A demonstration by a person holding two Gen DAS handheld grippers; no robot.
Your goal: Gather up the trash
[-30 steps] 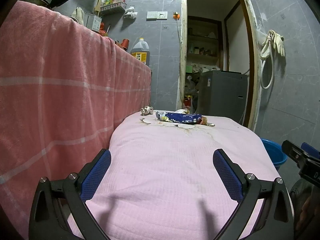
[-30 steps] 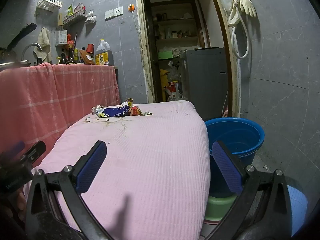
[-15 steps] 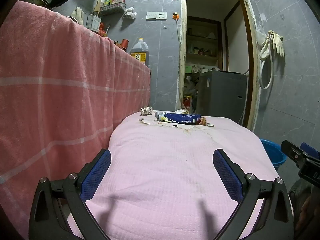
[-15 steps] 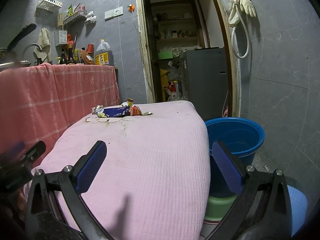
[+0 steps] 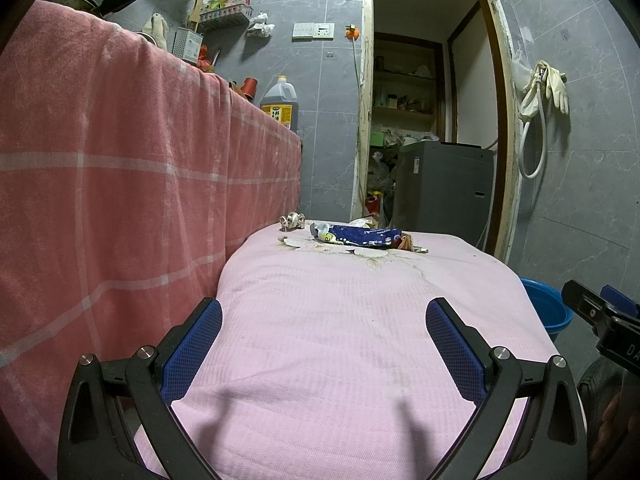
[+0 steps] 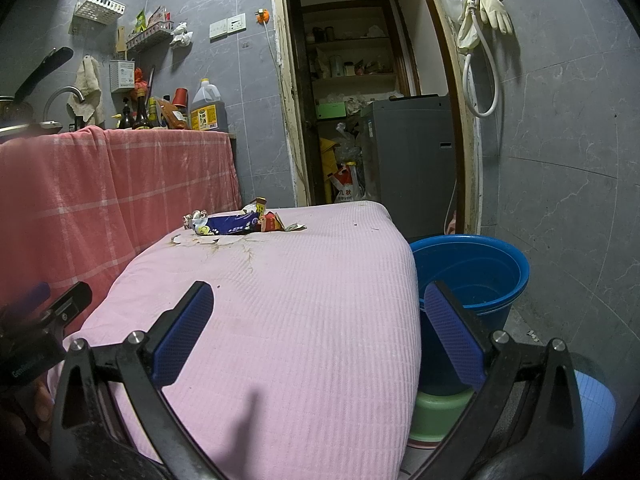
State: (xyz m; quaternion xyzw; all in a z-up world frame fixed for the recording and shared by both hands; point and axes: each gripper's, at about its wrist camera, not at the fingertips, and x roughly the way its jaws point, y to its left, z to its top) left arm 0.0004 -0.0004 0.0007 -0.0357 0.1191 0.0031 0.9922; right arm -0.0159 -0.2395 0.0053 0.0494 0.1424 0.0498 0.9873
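Left gripper [image 5: 324, 344] and right gripper [image 6: 318, 330] held wide apart, empty, aimed at wrappers [image 5: 362, 237] on far side of pink cloth [image 5: 340, 340]; blue bucket [image 6: 472, 276] placed beside, likely for trash.

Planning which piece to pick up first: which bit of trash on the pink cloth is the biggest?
The dark blue wrapper, lying flat and long mid-pile; the crumpled scrap to its left and the red-orange wrapper to its right are much smaller.

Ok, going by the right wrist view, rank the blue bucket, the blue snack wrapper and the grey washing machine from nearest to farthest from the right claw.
1. Blue bucket: on the floor just right of the right claw, beside the pink-covered table.
2. Blue snack wrapper: ahead to the left, at the table's far end.
3. Grey washing machine: farthest, inside the doorway.
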